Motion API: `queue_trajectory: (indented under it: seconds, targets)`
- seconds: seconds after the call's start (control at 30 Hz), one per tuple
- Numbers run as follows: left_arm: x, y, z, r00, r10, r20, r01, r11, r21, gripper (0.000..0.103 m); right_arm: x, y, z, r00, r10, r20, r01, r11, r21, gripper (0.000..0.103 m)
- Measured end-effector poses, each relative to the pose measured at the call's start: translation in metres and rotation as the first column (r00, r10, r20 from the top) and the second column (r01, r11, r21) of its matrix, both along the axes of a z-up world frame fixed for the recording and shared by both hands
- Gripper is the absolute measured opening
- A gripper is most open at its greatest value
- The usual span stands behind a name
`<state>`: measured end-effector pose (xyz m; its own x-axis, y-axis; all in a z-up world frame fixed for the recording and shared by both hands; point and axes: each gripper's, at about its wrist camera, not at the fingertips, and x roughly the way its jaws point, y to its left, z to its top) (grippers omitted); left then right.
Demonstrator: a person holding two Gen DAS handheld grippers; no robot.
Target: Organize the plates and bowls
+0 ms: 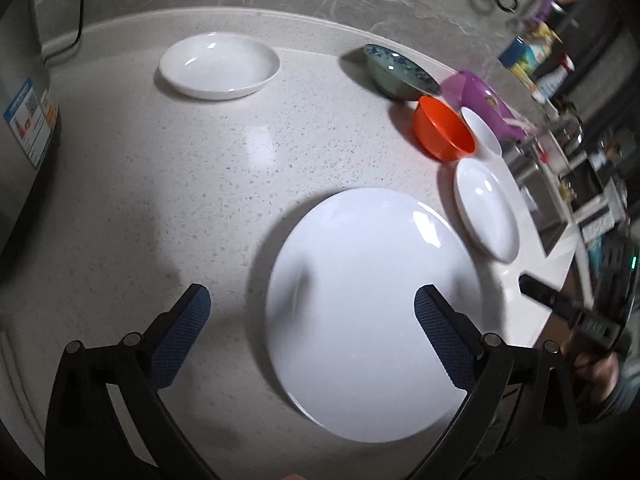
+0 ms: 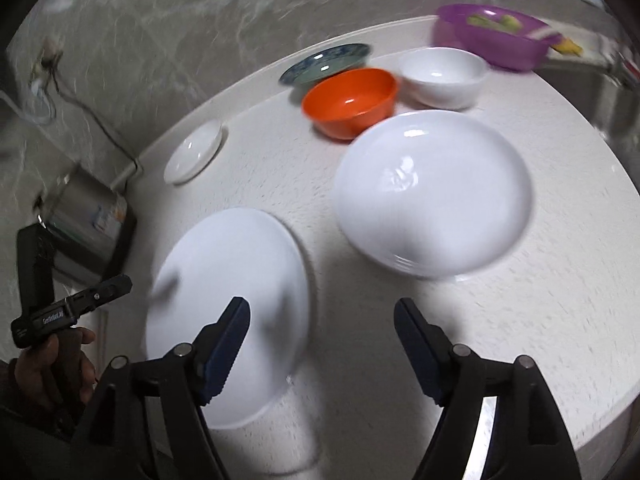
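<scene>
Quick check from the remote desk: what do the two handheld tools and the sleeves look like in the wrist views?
Both look alike. The left tool and right tool have black plastic linkage arms with round silver pivot pins, and dark blue textured pads on the inner faces. Seen from the side, the left tool's body is black with small white lettering, too blurred to read. A dark sleeve shows at the wrist.

Glossy white plate (image 1: 372,264) on speckled, smooth stone counter (image 1: 168,184).
</scene>
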<state>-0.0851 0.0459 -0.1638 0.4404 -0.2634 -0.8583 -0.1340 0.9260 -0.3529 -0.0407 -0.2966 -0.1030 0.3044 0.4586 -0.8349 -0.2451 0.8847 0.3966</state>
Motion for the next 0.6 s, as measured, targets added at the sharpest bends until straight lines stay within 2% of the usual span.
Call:
queue_trajectory:
  seconds: [0.07,0.1,0.17,0.23,0.27,0.33,0.4,0.53,0.6]
  targets:
    - [0.01,-0.001,0.001,0.997,0.038,-0.07,-0.043,0.997,-0.07,0.102,-0.003,-0.015,0.003,1.0,-0.022,-0.001,0.022,0.999,0.024,0.077]
    - [0.013,0.0,0.003,0.995,0.062,-0.076,-0.069,0.993,-0.094,0.102,-0.005,-0.023,0.004,1.0,-0.03,0.001,0.03,0.999,0.035,0.077]
    - [0.017,-0.006,0.01,0.996,0.075,-0.055,-0.08,0.992,-0.096,0.102,-0.005,-0.037,0.006,0.999,-0.036,0.006,0.036,0.999,0.041,0.078]
    - [0.022,-0.02,0.016,0.996,0.059,-0.062,-0.062,0.997,-0.05,0.102,0.002,-0.047,0.009,0.999,-0.034,0.015,0.033,0.998,0.045,0.079]
    - [0.024,-0.027,0.017,0.997,0.053,-0.064,-0.056,0.997,-0.054,0.102,0.007,-0.052,0.009,0.999,-0.034,0.016,0.033,0.998,0.046,0.079]
    - [0.03,-0.043,0.02,0.997,0.051,-0.062,-0.058,0.993,-0.105,0.102,0.024,-0.067,0.008,1.0,-0.023,0.011,0.022,0.998,0.066,0.079]
    - [0.037,-0.06,0.023,0.998,0.047,-0.052,-0.053,0.992,-0.116,0.102,0.041,-0.08,0.005,1.0,-0.005,0.018,0.004,0.998,0.07,0.081]
    - [0.063,-0.106,0.032,0.997,0.066,-0.051,-0.07,0.995,-0.073,0.102,0.083,-0.108,-0.001,0.998,0.051,0.028,-0.054,0.993,0.105,0.081]
    - [0.081,-0.131,0.033,0.996,0.082,-0.035,-0.082,0.997,-0.011,0.102,0.105,-0.12,-0.008,0.995,0.099,0.022,-0.101,0.988,0.121,0.081]
